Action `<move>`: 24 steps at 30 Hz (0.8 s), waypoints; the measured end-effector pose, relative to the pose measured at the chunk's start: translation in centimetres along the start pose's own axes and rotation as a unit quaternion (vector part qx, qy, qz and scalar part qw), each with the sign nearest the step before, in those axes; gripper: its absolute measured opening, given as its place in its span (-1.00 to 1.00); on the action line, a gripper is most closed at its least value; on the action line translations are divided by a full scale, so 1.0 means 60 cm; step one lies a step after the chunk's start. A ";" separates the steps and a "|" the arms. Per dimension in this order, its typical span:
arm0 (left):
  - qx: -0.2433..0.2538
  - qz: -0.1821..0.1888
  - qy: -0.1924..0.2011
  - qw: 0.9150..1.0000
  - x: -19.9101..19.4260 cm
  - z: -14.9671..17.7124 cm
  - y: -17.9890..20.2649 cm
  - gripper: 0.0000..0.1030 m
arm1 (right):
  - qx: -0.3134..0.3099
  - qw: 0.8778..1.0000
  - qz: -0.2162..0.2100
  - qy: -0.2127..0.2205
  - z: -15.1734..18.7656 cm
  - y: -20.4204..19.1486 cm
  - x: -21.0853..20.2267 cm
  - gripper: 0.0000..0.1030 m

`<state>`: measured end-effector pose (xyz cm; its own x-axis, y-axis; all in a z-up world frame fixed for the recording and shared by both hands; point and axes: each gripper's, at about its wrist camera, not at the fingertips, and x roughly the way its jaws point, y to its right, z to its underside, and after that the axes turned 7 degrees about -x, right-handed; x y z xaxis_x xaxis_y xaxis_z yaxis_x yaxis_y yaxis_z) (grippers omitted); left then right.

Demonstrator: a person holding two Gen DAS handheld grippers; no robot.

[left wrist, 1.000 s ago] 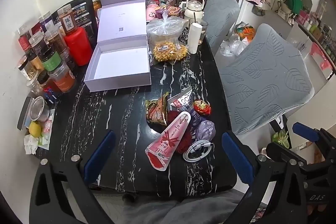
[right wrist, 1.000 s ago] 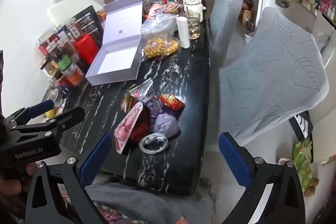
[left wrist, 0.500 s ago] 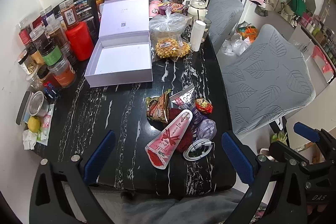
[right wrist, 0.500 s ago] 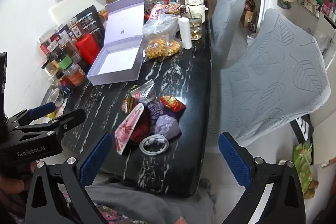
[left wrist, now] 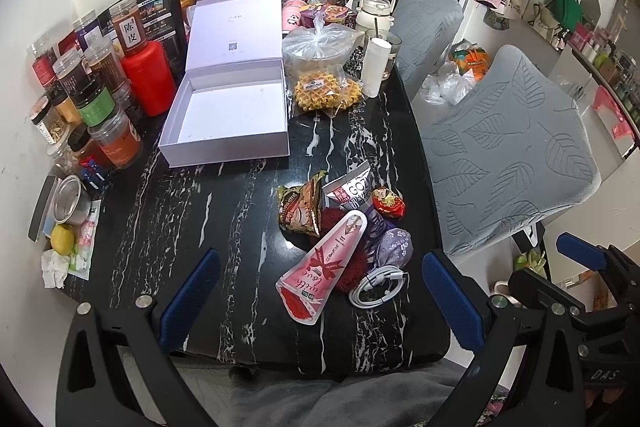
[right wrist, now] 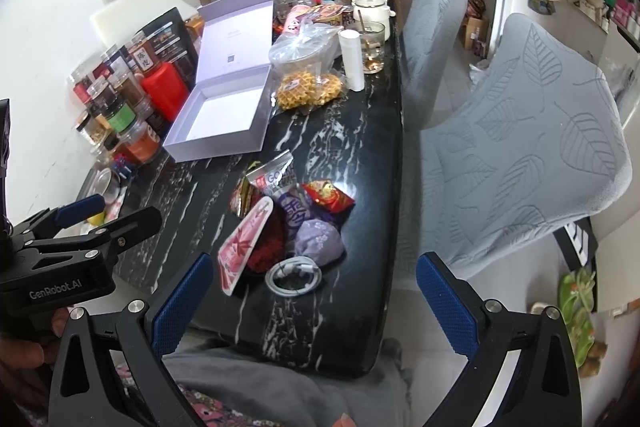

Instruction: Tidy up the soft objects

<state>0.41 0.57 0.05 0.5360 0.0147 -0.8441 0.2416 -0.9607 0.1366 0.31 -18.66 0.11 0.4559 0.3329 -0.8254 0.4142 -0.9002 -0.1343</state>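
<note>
A pile of soft things lies on the black marble table (left wrist: 224,211): a pink pouch (left wrist: 324,267) (right wrist: 244,247), a red fuzzy item (left wrist: 352,267), a purple sachet (left wrist: 394,247) (right wrist: 320,241), snack packets (left wrist: 302,205), a red packet (left wrist: 388,203) and a coiled white cable (left wrist: 378,285) (right wrist: 294,275). An open, empty lilac box (left wrist: 228,119) (right wrist: 222,119) stands behind. My left gripper (left wrist: 320,299) is open and empty, above the table's near edge. My right gripper (right wrist: 316,303) is open and empty, right of the left one.
Jars and a red canister (left wrist: 150,79) line the left wall. A waffle bag (left wrist: 326,93), a white cylinder (left wrist: 376,67) and a kettle (left wrist: 374,7) stand at the back. Two grey covered chairs (left wrist: 504,147) flank the table's right side.
Both grippers have risen and pulled back slightly, so the table shows a little lower and farther. Both stay open. Nothing on the table has moved.
</note>
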 end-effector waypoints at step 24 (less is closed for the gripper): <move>0.015 0.011 0.006 1.000 -0.001 -0.019 0.001 1.00 | -0.002 1.000 0.008 0.005 -0.013 -0.004 0.004 1.00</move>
<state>1.31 0.84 0.67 0.5505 -0.0038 -0.8348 0.2050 -0.9687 0.1396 0.95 -18.16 0.39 0.4710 0.3216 -0.8214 0.4095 -0.9045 -0.1193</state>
